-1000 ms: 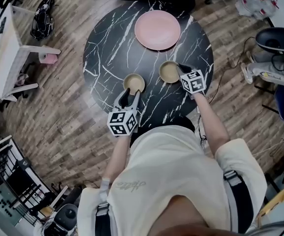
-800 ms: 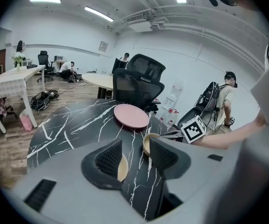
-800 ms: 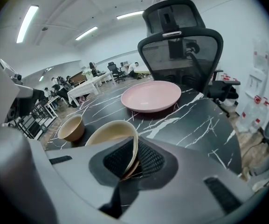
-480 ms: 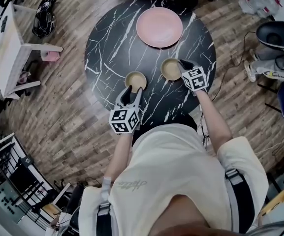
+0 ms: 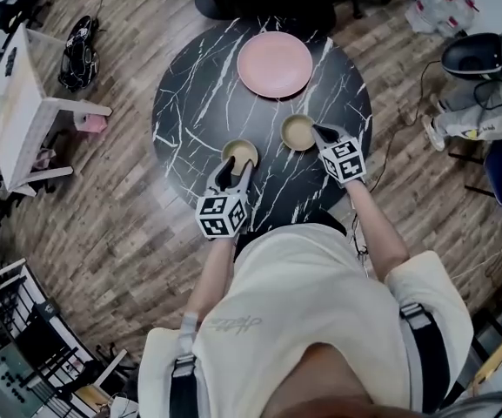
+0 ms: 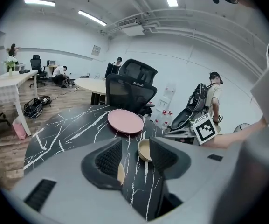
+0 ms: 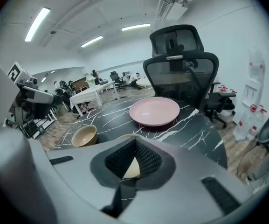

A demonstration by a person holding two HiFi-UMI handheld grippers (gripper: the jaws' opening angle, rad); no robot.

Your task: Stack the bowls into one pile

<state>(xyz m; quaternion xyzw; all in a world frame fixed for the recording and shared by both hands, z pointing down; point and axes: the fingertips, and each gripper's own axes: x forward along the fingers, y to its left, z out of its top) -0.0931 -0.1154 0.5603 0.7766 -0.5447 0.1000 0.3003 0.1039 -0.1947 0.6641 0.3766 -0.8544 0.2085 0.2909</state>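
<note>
On marble table (image 5: 190, 103) | right gripper (image 7: 134, 143) jaws just clamped round tan bowl (image 5: 298, 131) | left gripper (image 6: 134, 153) jaws apart

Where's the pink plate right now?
In the head view, the pink plate sits near the marble table's far edge, just beyond the right-hand bowl.

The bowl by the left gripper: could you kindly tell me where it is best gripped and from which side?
Probably the near rim of the bowl, from the person's side, slanting down, one jaw inside the wall and one outside. It stands upright, its wall thin, and the left gripper faces that edge with jaws apart. The right gripper, jaws just closed, pinches the other bowl likewise.
</note>
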